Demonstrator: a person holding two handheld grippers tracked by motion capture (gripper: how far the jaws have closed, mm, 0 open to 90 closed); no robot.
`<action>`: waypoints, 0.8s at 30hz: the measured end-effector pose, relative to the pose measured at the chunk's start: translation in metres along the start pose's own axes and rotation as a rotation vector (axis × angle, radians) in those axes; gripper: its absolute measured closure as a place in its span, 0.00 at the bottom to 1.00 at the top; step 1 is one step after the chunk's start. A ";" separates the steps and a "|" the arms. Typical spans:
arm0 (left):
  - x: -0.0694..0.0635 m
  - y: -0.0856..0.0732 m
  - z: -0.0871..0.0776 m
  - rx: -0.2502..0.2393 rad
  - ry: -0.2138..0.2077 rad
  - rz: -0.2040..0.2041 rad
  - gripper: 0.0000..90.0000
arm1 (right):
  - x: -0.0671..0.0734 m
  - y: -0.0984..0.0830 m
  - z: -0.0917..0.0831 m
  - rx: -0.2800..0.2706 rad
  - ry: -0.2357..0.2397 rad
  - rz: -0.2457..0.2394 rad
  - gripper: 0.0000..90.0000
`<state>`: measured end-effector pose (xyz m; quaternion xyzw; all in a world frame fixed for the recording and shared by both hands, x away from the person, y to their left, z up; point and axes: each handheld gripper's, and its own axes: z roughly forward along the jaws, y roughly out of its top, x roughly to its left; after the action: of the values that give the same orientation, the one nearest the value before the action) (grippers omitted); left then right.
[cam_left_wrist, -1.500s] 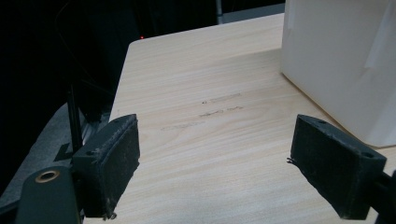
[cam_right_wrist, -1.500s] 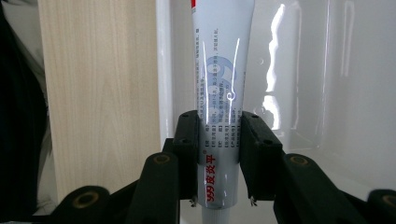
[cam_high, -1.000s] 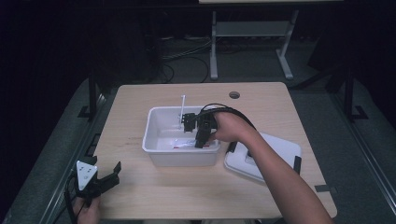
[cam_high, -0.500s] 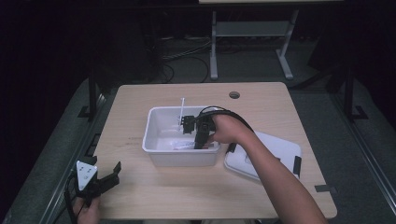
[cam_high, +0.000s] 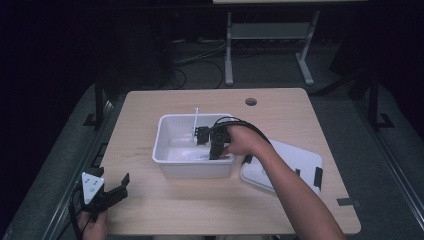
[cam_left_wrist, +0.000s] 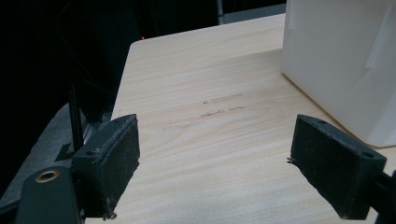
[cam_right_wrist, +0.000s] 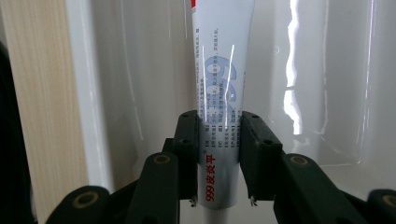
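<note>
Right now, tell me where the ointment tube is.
The ointment tube is clamped in the right claw, inside the white bin at mid-table in the high view, left of the lid.

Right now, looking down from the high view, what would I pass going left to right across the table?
Left black handheld gripper with grey three-cornered plate → white plastic bin → right black gripper, its fingers holding a white tube in the bin → flat white plastic lid with black clips.
</note>
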<state>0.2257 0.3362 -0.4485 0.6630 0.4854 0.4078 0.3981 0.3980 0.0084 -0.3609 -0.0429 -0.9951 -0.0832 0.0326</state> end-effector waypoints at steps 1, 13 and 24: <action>0.000 0.000 0.000 -0.001 0.001 -0.004 0.17 | 0.000 0.000 0.001 -0.002 -0.001 0.004 0.77; 0.001 0.000 0.000 -0.001 0.002 -0.006 0.17 | -0.003 0.002 0.007 -0.006 0.008 0.025 0.70; 0.000 0.000 0.000 -0.001 -0.001 -0.006 0.17 | -0.003 -0.002 -0.002 -0.026 -0.006 0.034 0.70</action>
<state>0.2259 0.3361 -0.4489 0.6617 0.4870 0.4063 0.3999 0.4006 0.0060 -0.3593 -0.0605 -0.9931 -0.0954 0.0304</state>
